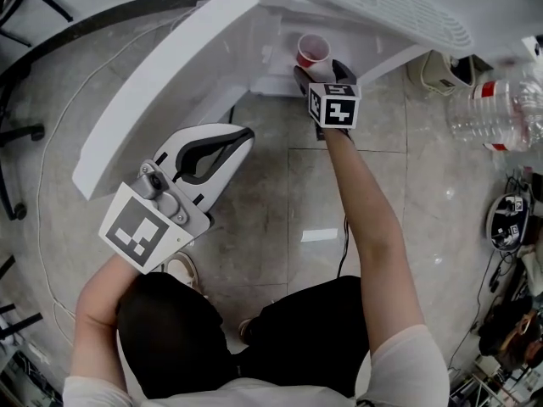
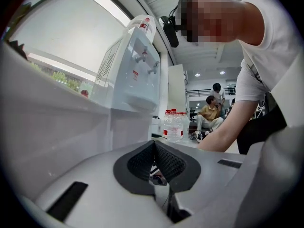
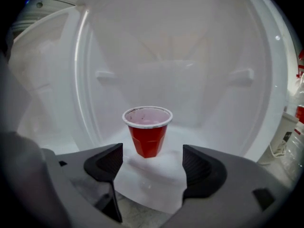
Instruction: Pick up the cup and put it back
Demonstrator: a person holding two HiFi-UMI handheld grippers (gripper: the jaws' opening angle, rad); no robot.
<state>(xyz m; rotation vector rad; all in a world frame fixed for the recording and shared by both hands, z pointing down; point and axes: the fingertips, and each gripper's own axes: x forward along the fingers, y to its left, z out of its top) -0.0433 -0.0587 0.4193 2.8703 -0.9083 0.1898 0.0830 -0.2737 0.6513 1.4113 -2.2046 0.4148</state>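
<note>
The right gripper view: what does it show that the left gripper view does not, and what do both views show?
Only the right gripper view shows the red cup. It stands upright on a white ledge, just beyond the open jaws of the right gripper, which do not touch it. Only the left gripper view shows the left gripper with its jaws together and empty, the person's forearm, and two people far behind. Both views show the white water dispenser.
</note>
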